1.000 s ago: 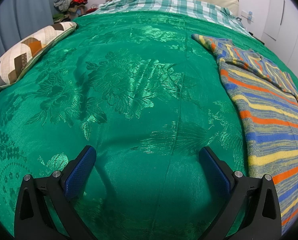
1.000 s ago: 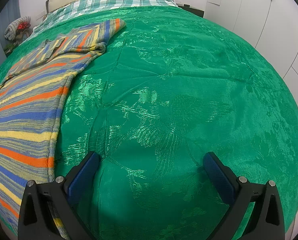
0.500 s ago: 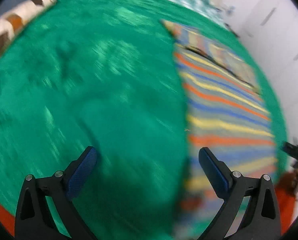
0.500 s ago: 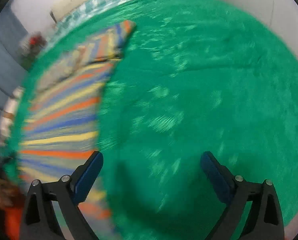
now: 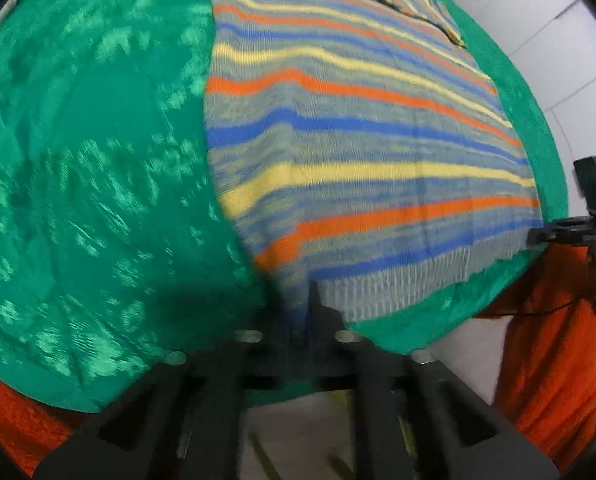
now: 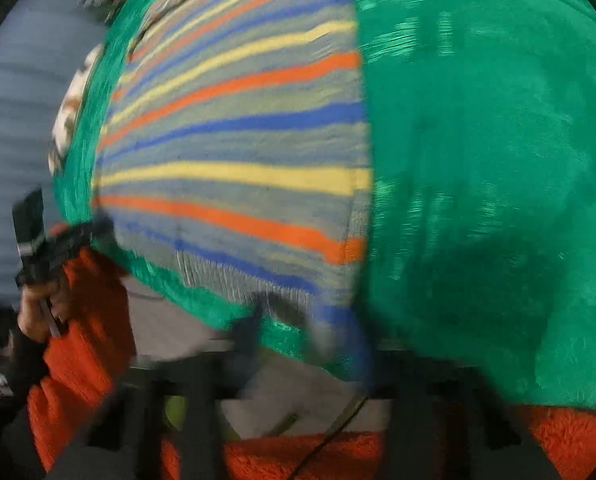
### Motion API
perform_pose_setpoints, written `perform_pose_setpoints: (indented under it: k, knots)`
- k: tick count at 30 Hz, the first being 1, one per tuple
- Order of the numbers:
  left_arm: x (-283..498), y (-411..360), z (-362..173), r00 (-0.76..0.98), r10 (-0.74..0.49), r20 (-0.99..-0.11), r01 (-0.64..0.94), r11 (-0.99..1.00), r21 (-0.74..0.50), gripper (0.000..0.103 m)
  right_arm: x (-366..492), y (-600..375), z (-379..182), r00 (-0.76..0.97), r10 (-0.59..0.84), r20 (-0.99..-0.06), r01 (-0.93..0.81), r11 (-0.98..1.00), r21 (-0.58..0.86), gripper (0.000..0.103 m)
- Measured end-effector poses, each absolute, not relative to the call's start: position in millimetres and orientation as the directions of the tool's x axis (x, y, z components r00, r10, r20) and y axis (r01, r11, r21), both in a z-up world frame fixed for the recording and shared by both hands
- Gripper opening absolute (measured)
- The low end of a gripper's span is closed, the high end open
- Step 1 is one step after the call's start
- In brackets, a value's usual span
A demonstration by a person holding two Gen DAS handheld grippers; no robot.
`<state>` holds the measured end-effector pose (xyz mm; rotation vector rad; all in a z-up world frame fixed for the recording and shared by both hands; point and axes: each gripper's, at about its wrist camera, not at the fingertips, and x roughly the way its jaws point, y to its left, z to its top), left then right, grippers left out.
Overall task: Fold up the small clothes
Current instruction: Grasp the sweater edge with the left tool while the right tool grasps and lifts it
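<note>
A striped knit sweater (image 5: 358, 136), in orange, blue, yellow and grey bands, lies flat on the green bedspread (image 5: 90, 152). My left gripper (image 5: 298, 312) is shut on the sweater's near left hem corner, at the bed's front edge. In the right wrist view the sweater (image 6: 238, 152) fills the left half. My right gripper (image 6: 298, 332) is closed down on the near right hem corner; the view is blurred, and the fingers look nearly together with fabric between them. Each gripper shows at the edge of the other's view.
The green bedspread (image 6: 498, 160) stretches to both sides of the sweater. The person's orange fleece sleeves (image 5: 550, 360) are at the bed's front edge. A white wardrobe (image 5: 558, 20) stands to the right, a patterned pillow (image 6: 70, 120) to the left.
Both grippers swung from the bare bedspread inward to the sweater's hem and went from wide open to closed on its two near corners.
</note>
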<state>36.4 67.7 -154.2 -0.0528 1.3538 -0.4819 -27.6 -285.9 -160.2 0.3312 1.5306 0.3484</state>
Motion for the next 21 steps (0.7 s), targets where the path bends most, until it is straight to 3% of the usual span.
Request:
perform_pose_setpoints:
  k: [4, 9, 12, 16, 21]
  knots:
    - [37.2, 91.9, -145.4, 0.135, -0.461, -0.877, 0.222, 0.877, -0.426, 0.003, -34.6, -288.2, -142.2, 0.029, 0.486, -0.873, -0.024, 0.874, 0.486, 0.006]
    - [75.5, 122.7, -114.1, 0.184, -0.663, -0.725, 0.099, 0.747, -0.658, 0.003, -21.4, -331.8, -99.0, 0.254, 0.663, -0.704, 0.078, 0.711, 0.698, 0.006]
    - [126.8, 124.3, -97.9, 0.246, -0.698, -0.672, 0.074, 0.705, -0.705, 0.003, 13.9, -357.7, -89.8, 0.382, 0.693, -0.612, 0.122, 0.618, 0.776, 0.006]
    - [216.3, 116.6, -86.1, 0.318, -0.682, -0.659, 0.044, 0.705, -0.708, 0.003, 87.4, -383.9, -88.5, 0.516, 0.649, -0.558, 0.156, 0.57, 0.807, 0.006]
    - [317.4, 99.8, -88.9, 0.344, -0.663, -0.665, -0.019, 0.703, -0.711, 0.003, 186.8, -398.5, -97.5, 0.565, 0.598, -0.569, 0.235, 0.545, 0.805, 0.006]
